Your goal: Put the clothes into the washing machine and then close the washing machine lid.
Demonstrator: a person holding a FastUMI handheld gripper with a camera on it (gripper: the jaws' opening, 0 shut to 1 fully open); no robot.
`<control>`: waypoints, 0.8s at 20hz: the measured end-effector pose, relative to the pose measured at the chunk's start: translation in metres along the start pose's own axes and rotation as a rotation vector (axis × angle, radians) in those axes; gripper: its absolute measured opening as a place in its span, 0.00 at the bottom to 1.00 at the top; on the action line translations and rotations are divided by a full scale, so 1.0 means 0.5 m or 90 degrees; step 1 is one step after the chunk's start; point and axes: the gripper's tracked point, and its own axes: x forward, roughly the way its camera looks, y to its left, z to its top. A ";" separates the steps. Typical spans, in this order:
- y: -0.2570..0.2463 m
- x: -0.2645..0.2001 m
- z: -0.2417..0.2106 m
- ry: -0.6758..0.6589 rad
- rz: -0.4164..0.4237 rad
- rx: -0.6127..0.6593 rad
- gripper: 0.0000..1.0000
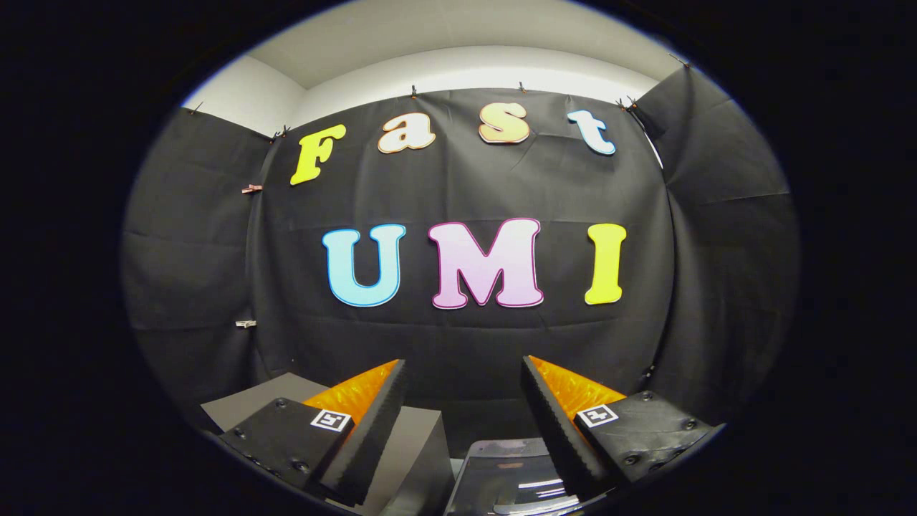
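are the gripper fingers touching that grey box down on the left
Cannot tell. In the gripper view the open gripper has one finger overlapping the grey box, but whether it sits above it or rests on it is unclear.

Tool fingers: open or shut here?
Open: the tool fingers stand apart, a wide gap between them, nothing held.

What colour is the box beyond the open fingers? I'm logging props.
Grey, in the gripper view: the box sits beyond the open gripper.

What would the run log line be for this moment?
gripper: open, holding nothing | aimed at booth wall | grey box beneath fingers | dark glossy lid below | clothes: none visible
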 end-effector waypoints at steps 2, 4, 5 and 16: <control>-0.004 -0.003 0.002 -0.001 -0.002 0.001 0.99; -0.001 -0.005 0.006 -0.005 0.000 0.004 0.99; -0.001 -0.005 0.003 -0.004 0.002 0.005 0.99; 0.011 -0.030 -0.001 0.003 0.005 0.011 0.99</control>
